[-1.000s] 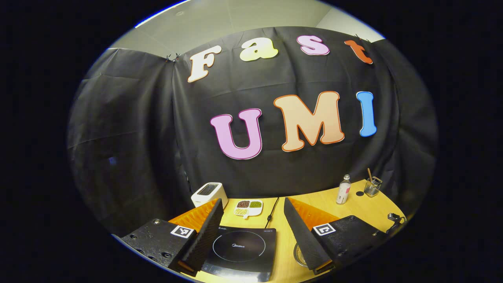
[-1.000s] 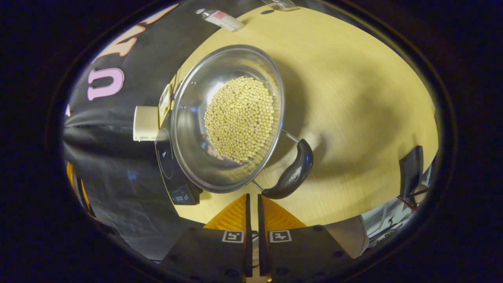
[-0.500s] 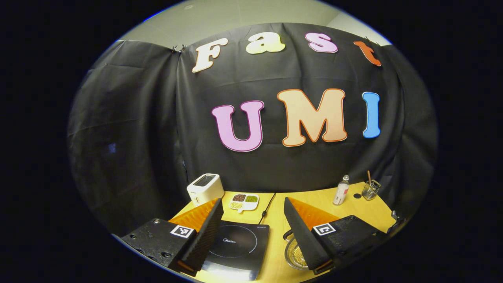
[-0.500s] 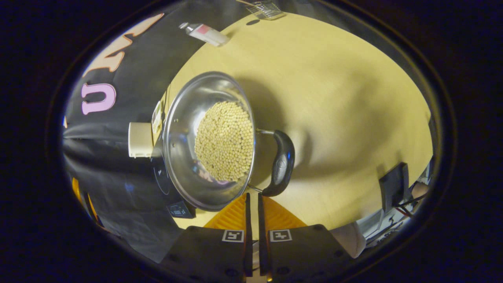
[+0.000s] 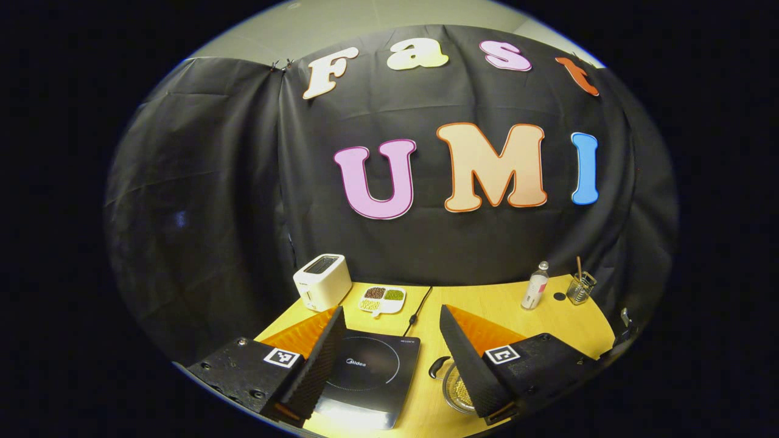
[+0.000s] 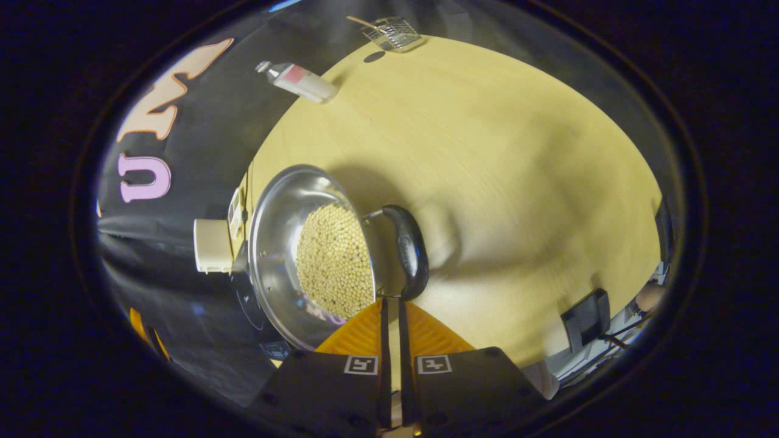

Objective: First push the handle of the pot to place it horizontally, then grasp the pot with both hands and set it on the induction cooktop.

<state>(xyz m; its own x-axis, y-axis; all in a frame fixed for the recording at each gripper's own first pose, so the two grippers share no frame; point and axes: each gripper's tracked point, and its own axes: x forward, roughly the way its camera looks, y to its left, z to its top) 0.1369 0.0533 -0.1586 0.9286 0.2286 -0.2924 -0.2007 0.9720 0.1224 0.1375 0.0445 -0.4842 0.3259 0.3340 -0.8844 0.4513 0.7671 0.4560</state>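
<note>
A steel pot (image 6: 277, 243) full of pale beans (image 6: 333, 261) stands on the wooden table (image 6: 499, 182), right beside the black induction cooktop (image 6: 248, 298). The pot's black handle (image 6: 409, 249) juts from its rim on the side away from the cooktop. My right gripper (image 6: 391, 302) is shut with nothing between its fingers, its tips right at the handle's near end. In the left gripper view my left gripper (image 5: 391, 311) is open above the cooktop (image 5: 365, 371). Its right finger hides most of the pot (image 5: 453, 389).
Along the back wall stand a white toaster (image 5: 321, 281), a divided dish of beans (image 5: 381, 298), a small bottle (image 5: 535, 286) and a wire holder (image 5: 579, 287). A cable (image 5: 420, 307) runs from the cooktop to the wall. A black device (image 6: 587, 310) sits at the table's edge.
The pot has turned, and its handle has swung round ahead of my shut right fingertips. My left gripper has drawn back, bringing the pot into its view.
</note>
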